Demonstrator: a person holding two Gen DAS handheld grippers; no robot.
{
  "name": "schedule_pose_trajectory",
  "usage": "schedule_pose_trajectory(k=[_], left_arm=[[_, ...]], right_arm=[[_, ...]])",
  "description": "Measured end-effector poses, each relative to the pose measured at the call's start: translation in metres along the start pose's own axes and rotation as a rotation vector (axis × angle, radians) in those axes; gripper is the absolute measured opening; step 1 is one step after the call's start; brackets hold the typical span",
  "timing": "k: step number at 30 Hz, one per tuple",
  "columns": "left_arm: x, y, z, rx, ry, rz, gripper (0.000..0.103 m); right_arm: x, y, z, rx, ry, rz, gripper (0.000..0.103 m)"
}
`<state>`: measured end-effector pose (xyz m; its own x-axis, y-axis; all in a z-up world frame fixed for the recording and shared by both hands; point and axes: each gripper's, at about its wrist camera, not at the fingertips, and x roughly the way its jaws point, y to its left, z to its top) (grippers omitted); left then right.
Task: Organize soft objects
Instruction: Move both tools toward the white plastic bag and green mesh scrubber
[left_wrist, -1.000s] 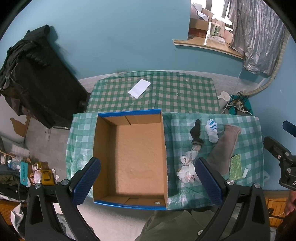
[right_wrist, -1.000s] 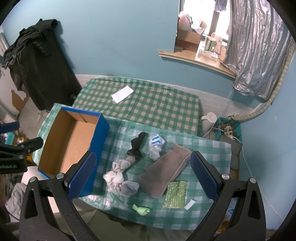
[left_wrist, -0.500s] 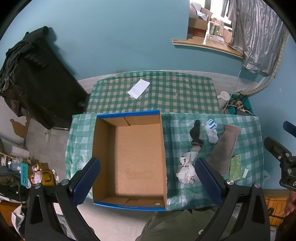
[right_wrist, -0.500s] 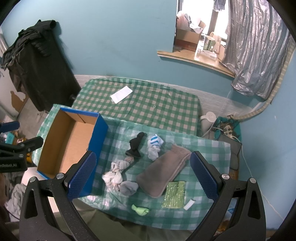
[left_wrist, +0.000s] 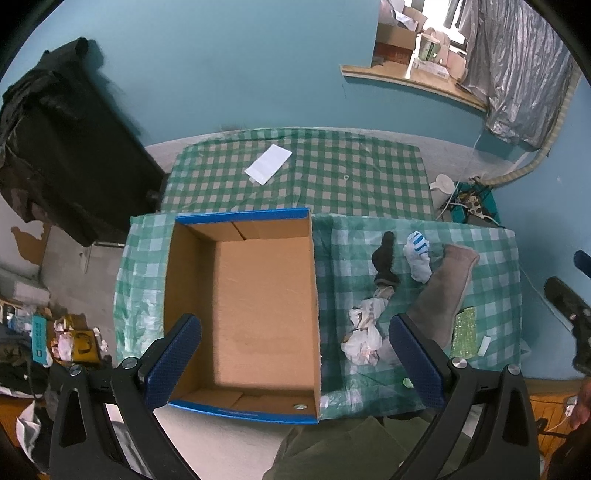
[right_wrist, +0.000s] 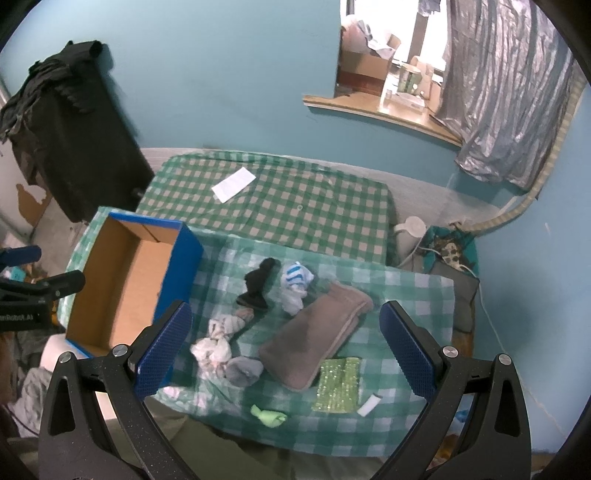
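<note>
**Both tools wide above the sock pile**

The left tool (left_wrist: 295, 360) and right tool (right_wrist: 284, 345) hang spread wide, holding nothing. The left tool's right finger (left_wrist: 415, 360) hides part of the grey sock (right_wrist: 243, 371). Centre frame: a flat taupe fleece pouch (right_wrist: 317, 341), black sock (right_wrist: 256, 284) and crumpled white sock (right_wrist: 214, 345) on the checked counter (right_wrist: 399, 295); the cardboard box (left_wrist: 255, 310) sits left.

We see daylight entering through the window (right_wrist: 384, 81), which is blown out to near white in the right wrist view. The room is moderately lit and slightly dim, with a teal cast. Soft shadows lie inside the cardboard box (left_wrist: 258, 306). Both fisheye views bend straight lines strongly near the rim, and black vignetting fills the corners. Mild blur softens the edges.
</note>
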<state>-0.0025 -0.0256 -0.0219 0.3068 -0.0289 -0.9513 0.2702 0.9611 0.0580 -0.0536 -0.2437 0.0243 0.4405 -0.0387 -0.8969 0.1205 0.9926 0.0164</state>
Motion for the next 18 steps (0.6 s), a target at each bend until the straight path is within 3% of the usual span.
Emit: schedule_pose_trajectory(k=[18], left_arm=[[0.085, -0.07, -0.001, 0.128, 0.131, -0.035, 0.102]], right_arm=[[0.062, -0.08, -0.059, 0.076, 0.087, -0.074, 0.1]])
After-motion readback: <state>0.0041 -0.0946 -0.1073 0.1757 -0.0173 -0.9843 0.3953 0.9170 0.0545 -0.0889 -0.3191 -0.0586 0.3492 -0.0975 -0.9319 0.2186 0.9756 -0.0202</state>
